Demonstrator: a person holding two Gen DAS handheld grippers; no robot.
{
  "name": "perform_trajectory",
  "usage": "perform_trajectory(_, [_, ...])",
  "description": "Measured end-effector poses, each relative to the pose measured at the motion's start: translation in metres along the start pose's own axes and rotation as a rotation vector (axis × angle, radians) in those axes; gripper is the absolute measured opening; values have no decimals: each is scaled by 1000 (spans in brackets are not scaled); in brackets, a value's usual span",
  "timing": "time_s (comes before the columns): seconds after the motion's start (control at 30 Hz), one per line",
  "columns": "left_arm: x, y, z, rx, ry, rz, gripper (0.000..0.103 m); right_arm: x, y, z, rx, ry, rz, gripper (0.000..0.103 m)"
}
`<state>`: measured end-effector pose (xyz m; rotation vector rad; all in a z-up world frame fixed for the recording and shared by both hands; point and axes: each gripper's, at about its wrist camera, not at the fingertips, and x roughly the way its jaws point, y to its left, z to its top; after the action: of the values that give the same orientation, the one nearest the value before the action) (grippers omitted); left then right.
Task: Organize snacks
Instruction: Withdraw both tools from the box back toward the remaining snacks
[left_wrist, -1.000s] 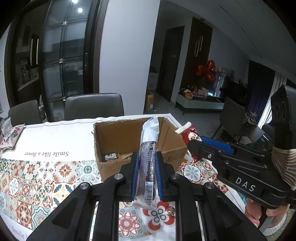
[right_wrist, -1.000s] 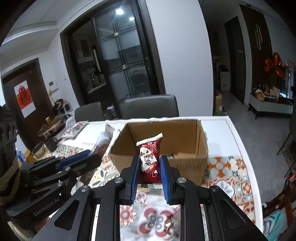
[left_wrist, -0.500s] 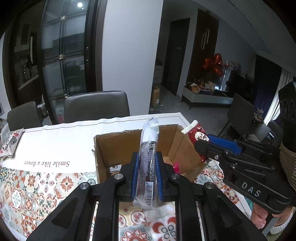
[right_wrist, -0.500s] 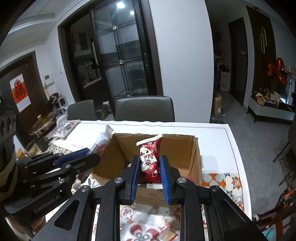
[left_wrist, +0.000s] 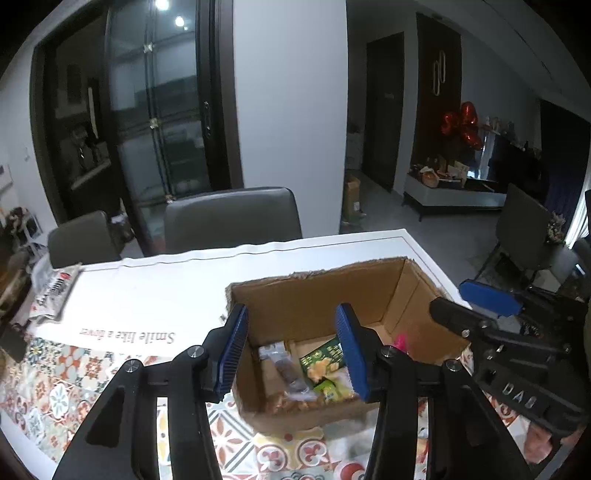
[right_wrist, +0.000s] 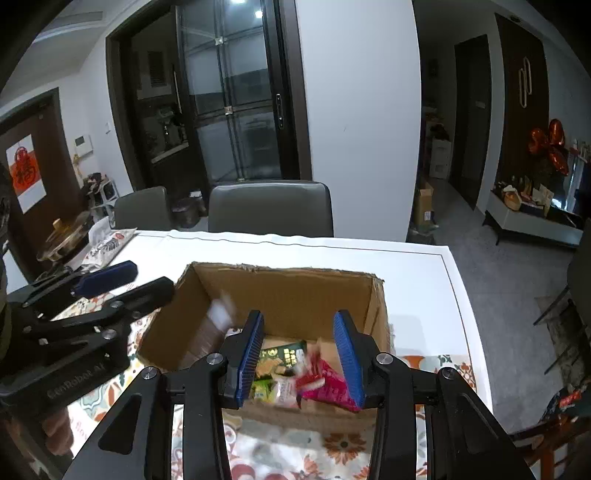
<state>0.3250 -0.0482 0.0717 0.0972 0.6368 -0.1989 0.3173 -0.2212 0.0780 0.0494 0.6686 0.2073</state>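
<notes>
Cardboard box (left_wrist: 317, 295) holds the snacks (right_wrist: 295, 373) beneath both opening, empty claws, left (left_wrist: 291, 354) and right (right_wrist: 301, 354).

Both my wrist cameras look forward and down along the gripper fingers, close over the open cardboard box (left_wrist: 317, 295) on the tabletop (left_wrist: 155, 291). My left view sits left of my right; both share the box (right_wrist: 291, 291) and the grey chair (right_wrist: 271, 208) beyond.

Upper centre: two grey chairs (right_wrist: 271, 206) before a glass door (right_wrist: 236, 92). Right: red balloons (right_wrist: 548, 146) above a low cabinet (right_wrist: 535, 223).
</notes>
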Motion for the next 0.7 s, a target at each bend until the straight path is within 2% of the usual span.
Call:
perform_trajectory(0.1, [-13, -6, -16, 3, -6, -8, 48, -14, -3, -14, 14, -12, 7, 41])
perform_trajectory(0.4, [-39, -28, -53, -11, 8, -98, 49, -53, -6, -59, -1, -42, 19, 41])
perform_trajectory(0.7, [-50, -55, -89, 15, 26, -127, 49, -70, -19, -102, 15, -32, 25, 41])
